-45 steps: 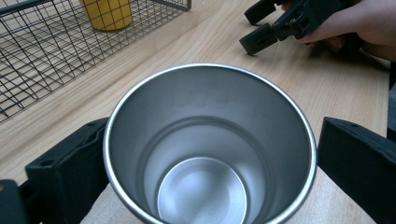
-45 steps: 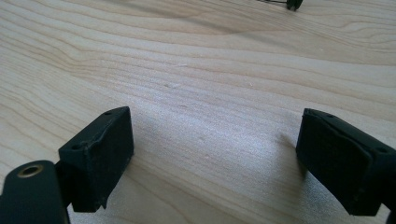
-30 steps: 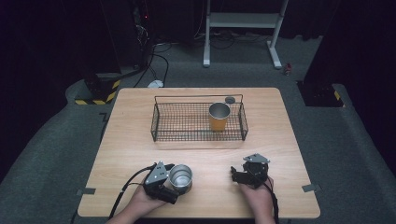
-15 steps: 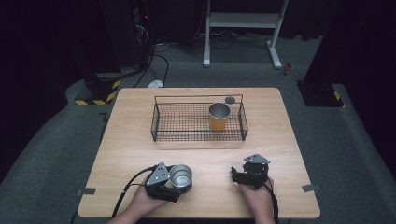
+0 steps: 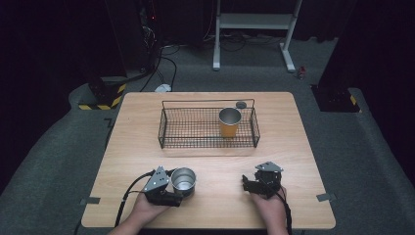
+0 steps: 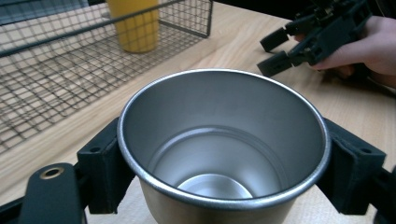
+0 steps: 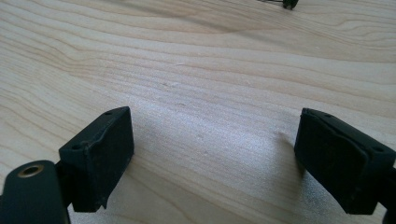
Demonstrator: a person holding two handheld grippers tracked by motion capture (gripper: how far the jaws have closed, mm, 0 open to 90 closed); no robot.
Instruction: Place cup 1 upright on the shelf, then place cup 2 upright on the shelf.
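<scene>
A steel cup (image 5: 183, 178) stands upright near the table's front left. My left gripper (image 5: 172, 192) reaches it from the front. In the left gripper view the black pads (image 6: 105, 163) press on both sides of the steel cup (image 6: 224, 140). The jaws have just been closing with the cup between them. My right gripper (image 5: 250, 183) rests low over the wood at the front right and is open. Its own view shows the pads (image 7: 100, 154) wide apart over bare wood, with nothing between them. The right gripper (image 6: 275, 51) also shows beyond the cup.
A black wire basket (image 5: 166, 129) sits mid-table with a yellow cup (image 5: 229, 122) upright in its right part. A small dark round object (image 5: 241, 104) lies just behind the basket. The table's front edge (image 5: 210, 226) runs close below both hands.
The left gripper's jaws have drawn in against the steel cup. The cup, the right gripper and the basket stay where they were.
</scene>
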